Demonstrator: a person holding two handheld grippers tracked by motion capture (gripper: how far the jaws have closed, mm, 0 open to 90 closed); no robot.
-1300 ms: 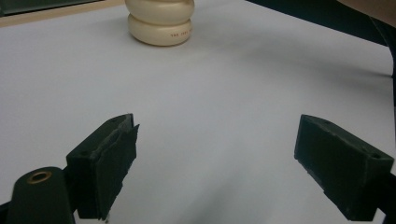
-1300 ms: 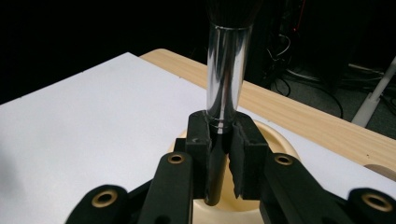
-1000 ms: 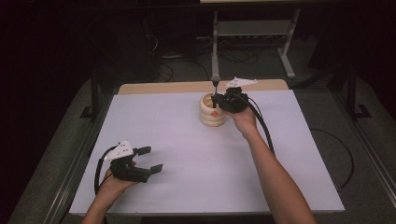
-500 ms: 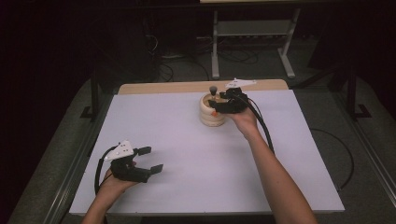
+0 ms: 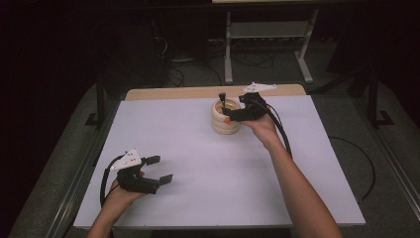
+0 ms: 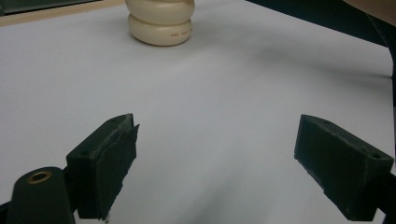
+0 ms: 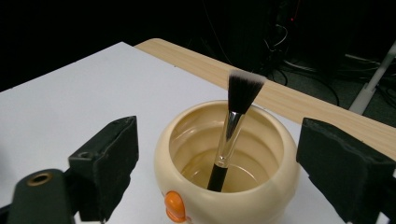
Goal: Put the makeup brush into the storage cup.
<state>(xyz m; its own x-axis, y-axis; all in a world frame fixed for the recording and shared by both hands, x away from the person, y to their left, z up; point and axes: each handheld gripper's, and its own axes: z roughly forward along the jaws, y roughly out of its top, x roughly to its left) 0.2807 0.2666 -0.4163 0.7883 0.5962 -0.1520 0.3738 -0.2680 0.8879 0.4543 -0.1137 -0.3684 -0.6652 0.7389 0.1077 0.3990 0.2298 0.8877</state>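
A cream ribbed pot (image 5: 225, 120) (image 7: 261, 186) (image 6: 161, 21) with a small orange knob (image 7: 176, 206) stands at the far middle of the white table (image 5: 208, 163). A make-up brush (image 5: 222, 98) (image 7: 232, 126) with a black handle and white-tipped bristles leans inside it, bristles up. My right gripper (image 5: 235, 115) (image 7: 219, 158) hovers at the pot's right side. Its jaws have just been opening and now stand wide on either side of the pot, touching neither it nor the brush. My left gripper (image 5: 157, 169) (image 6: 217, 158) rests open at the near left with nothing between its pads.
A strip of bare wood (image 5: 173, 92) runs along the table's far edge. Behind it stand a metal frame (image 5: 270, 34) and floor cables. A black cable (image 5: 283, 134) trails from the right gripper along the forearm. A dark rail (image 5: 74, 183) lines the left side.
The brush was gripped upright over the pot by the right gripper. It has dropped slightly into the pot and the jaws have parted from it. The left hand has stayed put.
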